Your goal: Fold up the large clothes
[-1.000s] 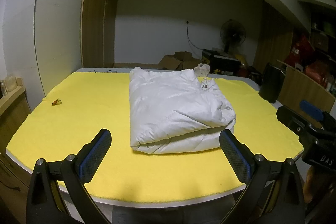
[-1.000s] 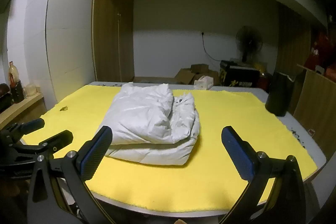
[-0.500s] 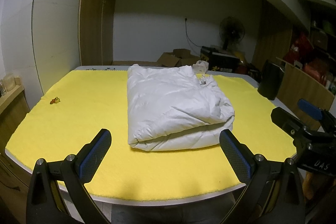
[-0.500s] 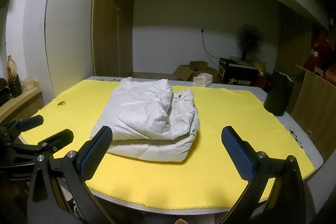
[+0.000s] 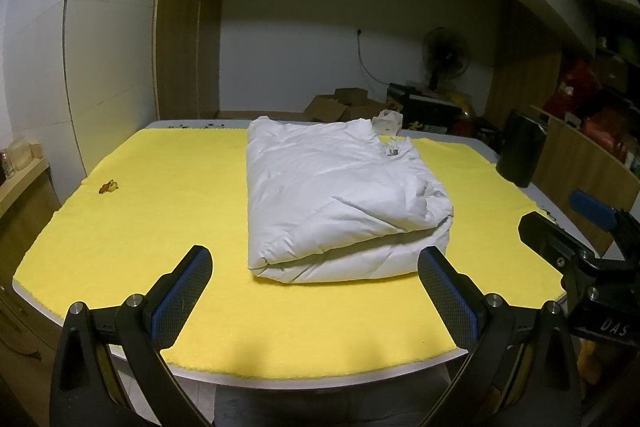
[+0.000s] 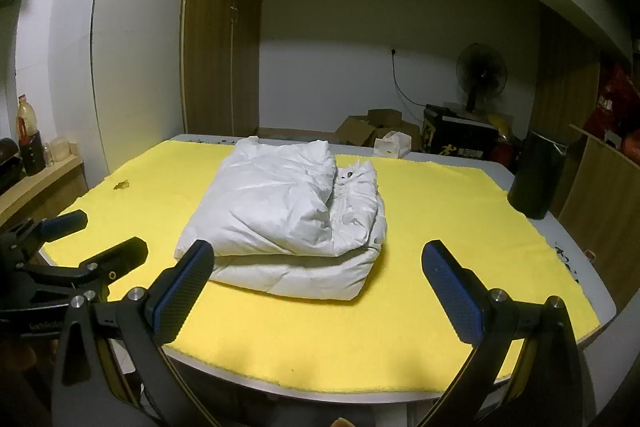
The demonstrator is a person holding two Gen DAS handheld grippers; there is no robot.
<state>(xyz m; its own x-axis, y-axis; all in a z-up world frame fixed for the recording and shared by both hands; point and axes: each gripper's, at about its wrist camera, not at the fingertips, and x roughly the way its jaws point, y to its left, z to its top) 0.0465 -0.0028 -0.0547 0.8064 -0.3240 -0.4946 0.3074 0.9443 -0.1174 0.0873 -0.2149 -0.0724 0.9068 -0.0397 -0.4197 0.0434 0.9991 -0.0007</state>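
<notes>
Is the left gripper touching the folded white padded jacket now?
Apart. In the right wrist view, the left gripper sits off the folded white padded jacket, with yellow cloth showing between them.

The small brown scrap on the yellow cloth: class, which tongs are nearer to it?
Left. The left tongs sit on the same side of the white folded jacket as the scrap; the right tongs sit on the jacket's other side.

Tabletop (image 5: 540, 193), grey-white, largely under a yellow cloth (image 5: 168, 211). On the cloth: folded white padded garment (image 5: 340, 199), small brownish scrap (image 5: 109, 186). Black cylinder (image 5: 522, 153) at right edge.
</notes>
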